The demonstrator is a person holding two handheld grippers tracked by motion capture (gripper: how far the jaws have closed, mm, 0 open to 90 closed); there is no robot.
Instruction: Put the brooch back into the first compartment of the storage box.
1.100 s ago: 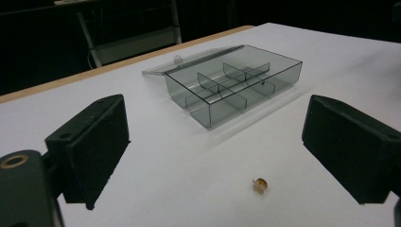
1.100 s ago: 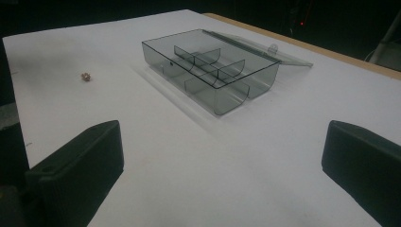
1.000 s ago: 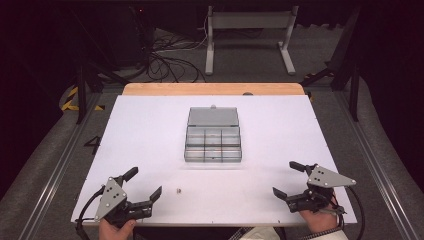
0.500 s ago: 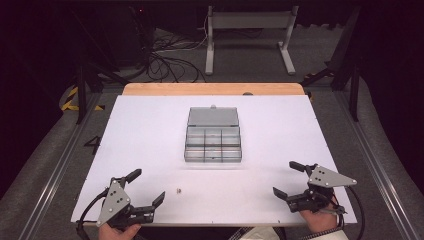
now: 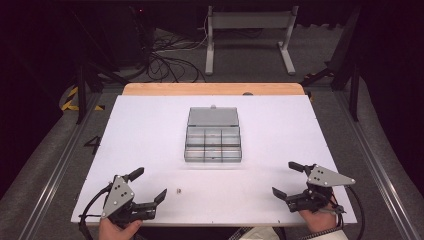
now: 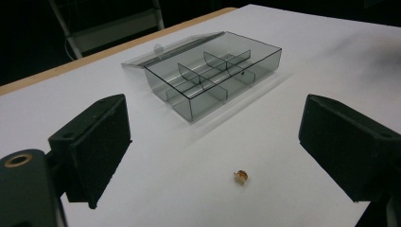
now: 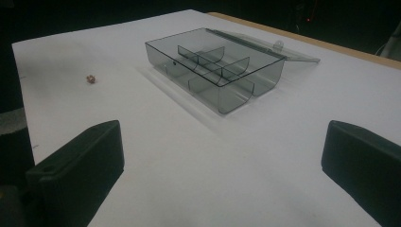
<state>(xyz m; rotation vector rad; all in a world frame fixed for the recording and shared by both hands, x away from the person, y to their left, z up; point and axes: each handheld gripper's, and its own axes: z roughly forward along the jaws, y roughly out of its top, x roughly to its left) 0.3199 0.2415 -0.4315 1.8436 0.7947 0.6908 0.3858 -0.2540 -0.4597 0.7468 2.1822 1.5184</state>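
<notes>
Landmark for all positions: the clear compartment box [image 5: 213, 141], which sat mid-table with its lid [image 5: 212, 117] folded flat behind it.

Task item: one small amber bead-like piece [image 5: 178, 190], which lay loose on the white table [image 5: 150, 125], nearer the person than the box and off toward its left front corner, well apart from it. In the left gripper view the piece [image 6: 241, 176] sat on the bare surface between the two jaws, slightly ahead of them and untouched.

Left gripper [image 5: 149, 185]: jaws wide apart, nothing between the pads; it was held low, just left of the piece. Judgement: it was posed that way to straddle the piece for a pinch, with the box open ahead as the likely drop target. The lid lying back left all compartments reachable from above.

Right gripper [image 5: 288, 178]: jaws also spread, empty, held near the front table edge, to the right of and nearer than the box. Judgement: it was parked clear so as not to cross the left gripper's path.

Edges and room: open white surface lay between piece and box, with no obstacles. The piece was near the front edge of the table, so a missed pinch could flick it off. The box's front wall stood upright; the piece would need lifting over it. Dividers were thin; which compartment was intended could not be told.
</notes>
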